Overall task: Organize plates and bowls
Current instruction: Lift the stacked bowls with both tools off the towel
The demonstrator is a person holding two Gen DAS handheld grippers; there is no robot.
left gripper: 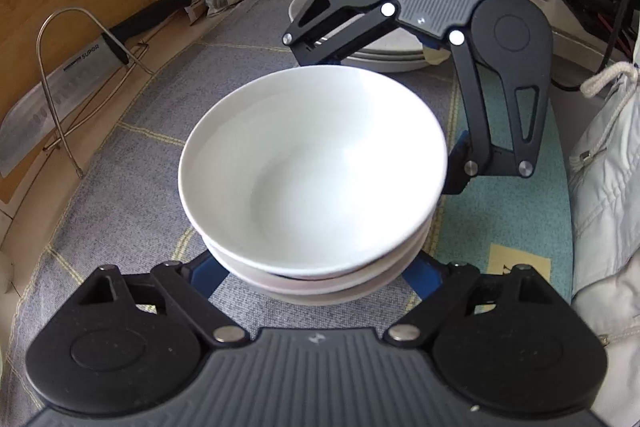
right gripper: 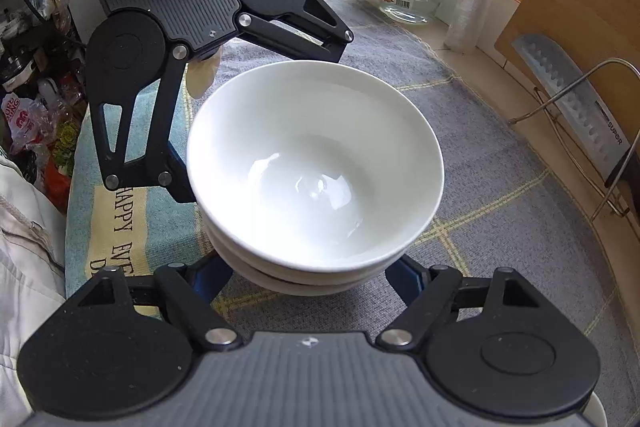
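Through my left wrist camera, a stack of white bowls (left gripper: 312, 183) sits on the grey checked cloth (left gripper: 132, 155) over the tabletop. My left gripper (left gripper: 316, 279) has its jaws set wide around the stack's base; whether the pads press, I cannot tell. Beyond the bowls, my right gripper (left gripper: 384, 115) straddles the far side, with a pile of white plates (left gripper: 384, 55) behind it.

Through my right wrist camera, the same stack (right gripper: 316, 179) fills the middle. My right gripper (right gripper: 312, 283) has its jaws closed in on the lower bowls. A cleaver (right gripper: 576, 111) leans on a wire rack at the right.
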